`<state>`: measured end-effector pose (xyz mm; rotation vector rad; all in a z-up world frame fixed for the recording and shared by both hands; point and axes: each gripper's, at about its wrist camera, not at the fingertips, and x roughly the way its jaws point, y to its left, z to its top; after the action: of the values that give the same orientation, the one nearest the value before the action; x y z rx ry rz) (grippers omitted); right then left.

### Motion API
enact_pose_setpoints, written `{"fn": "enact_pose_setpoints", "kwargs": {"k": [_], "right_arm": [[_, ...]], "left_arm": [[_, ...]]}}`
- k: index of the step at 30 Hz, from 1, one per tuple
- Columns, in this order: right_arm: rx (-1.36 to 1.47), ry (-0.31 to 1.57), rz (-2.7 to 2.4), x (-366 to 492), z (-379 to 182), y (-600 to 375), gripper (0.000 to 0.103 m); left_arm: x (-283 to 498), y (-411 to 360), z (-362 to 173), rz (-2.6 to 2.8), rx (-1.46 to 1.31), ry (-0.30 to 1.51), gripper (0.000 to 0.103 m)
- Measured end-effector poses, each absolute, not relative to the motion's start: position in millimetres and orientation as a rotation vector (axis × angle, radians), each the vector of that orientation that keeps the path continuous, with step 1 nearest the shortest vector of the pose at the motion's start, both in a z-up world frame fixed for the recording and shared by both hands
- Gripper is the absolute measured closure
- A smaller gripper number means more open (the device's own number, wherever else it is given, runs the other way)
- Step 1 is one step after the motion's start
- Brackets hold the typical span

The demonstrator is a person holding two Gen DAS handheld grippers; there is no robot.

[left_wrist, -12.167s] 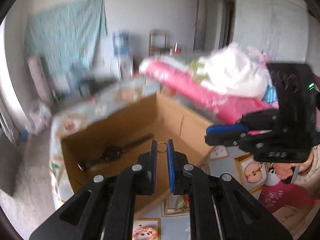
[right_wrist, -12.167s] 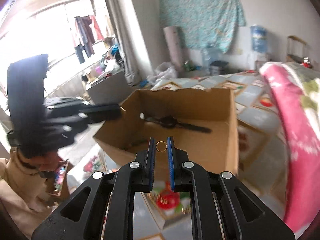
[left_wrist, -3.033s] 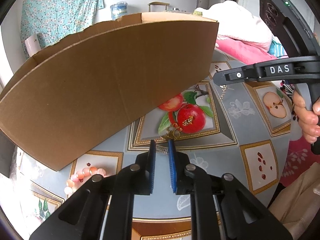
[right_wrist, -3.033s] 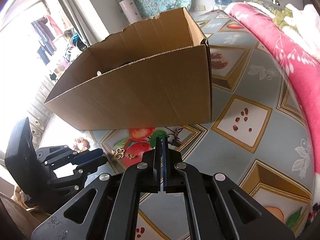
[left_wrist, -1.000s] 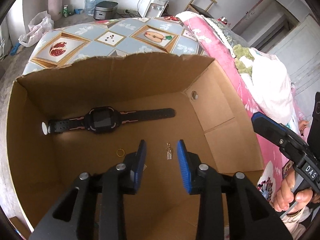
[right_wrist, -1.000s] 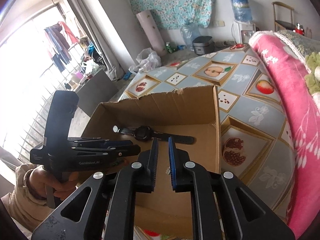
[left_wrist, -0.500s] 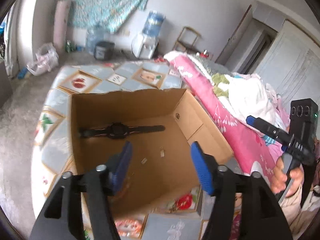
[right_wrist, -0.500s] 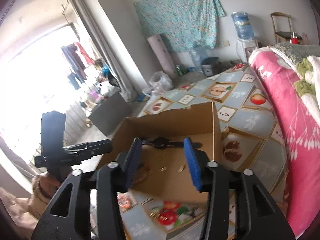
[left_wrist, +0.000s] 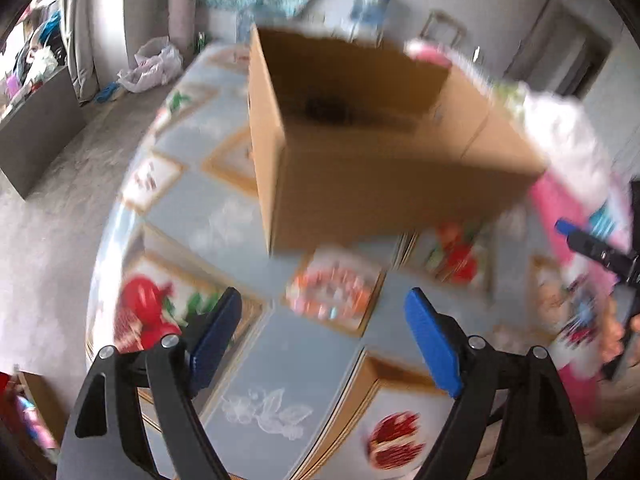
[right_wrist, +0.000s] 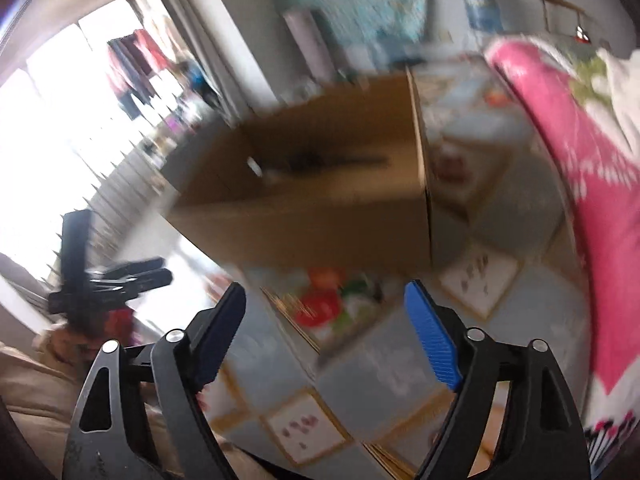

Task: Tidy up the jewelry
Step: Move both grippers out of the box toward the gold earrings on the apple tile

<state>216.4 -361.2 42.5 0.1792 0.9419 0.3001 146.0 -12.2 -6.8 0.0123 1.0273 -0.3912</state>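
both the left gripper (left_wrist: 324, 316) and the right gripper (right_wrist: 324, 312) are opening wide, nothing lying between the jaws. the blurred bead bracelet (left_wrist: 330, 294) is sitting on the tablecloth (left_wrist: 280, 356) beside the cardboard box (left_wrist: 384, 196); a rushed grab risks scattering it. only the right view is showing the watch (right_wrist: 312, 160) inside.

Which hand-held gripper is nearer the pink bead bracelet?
Left. The left hand-held gripper hangs just short of the pink bead bracelet, jaws opening, empty. The right hand-held gripper is off to the side.
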Motion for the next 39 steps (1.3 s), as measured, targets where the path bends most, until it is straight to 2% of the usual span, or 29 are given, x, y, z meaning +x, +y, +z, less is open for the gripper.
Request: {"fn": "enact_pose_setpoints", "kwargs": {"k": [5,7,12,14,15,25,29,33,35,36,38,39], "right_arm": [[0.059,1.059,0.186,221.4,-2.8,-340.3,0.024],[0.044,1.075,0.17,220.1,-11.5,-337.7,0.024],[-0.066,1.064,0.119,220.0,-20.8,-327.4,0.016],[-0.102,1.056,0.114,217.6,-23.0,-323.8,0.013],[-0.107,1.057,0.114,216.5,-24.2,-323.3,0.008],[-0.088,1.029,0.135,209.1,-28.4,-335.5,0.008],[0.073,1.096,0.149,219.4,-17.8,-355.0,0.008],[0.155,1.026,0.184,226.8,-3.1,-362.8,0.009],[0.128,1.009,0.188,230.2,-0.8,-357.5,0.017],[0.119,1.008,0.19,232.0,-0.9,-355.0,0.026],[0.098,1.016,0.204,236.9,-2.6,-346.3,0.036],[0.088,1.018,0.211,235.6,-3.0,-341.1,0.045]], "left_arm": [[132.7,-48.3,-44.5,-0.409,0.146,1.087,0.02],[125.0,-61.2,-48.6,-0.398,0.215,1.041,0.018],[119.2,-71.0,-53.1,-0.386,0.292,0.987,0.005],[118.0,-66.6,-55.0,-0.397,0.265,0.983,0.005],[118.2,-64.1,-56.0,-0.399,0.246,0.988,0.005],[117.5,-57.7,-56.9,-0.413,0.24,0.971,0.005],[108.9,-57.0,-57.2,-0.416,0.244,0.964,0.005],[107.5,-55.9,-57.5,-0.431,0.25,0.958,0.005],[108.2,-56.6,-56.9,-0.434,0.251,0.959,0.005],[108.2,-56.5,-56.7,-0.436,0.252,0.959,0.005],[109.6,-56.1,-55.6,-0.439,0.252,0.962,0.005],[109.8,-55.4,-53.8,-0.438,0.248,0.954,0.005]]}}
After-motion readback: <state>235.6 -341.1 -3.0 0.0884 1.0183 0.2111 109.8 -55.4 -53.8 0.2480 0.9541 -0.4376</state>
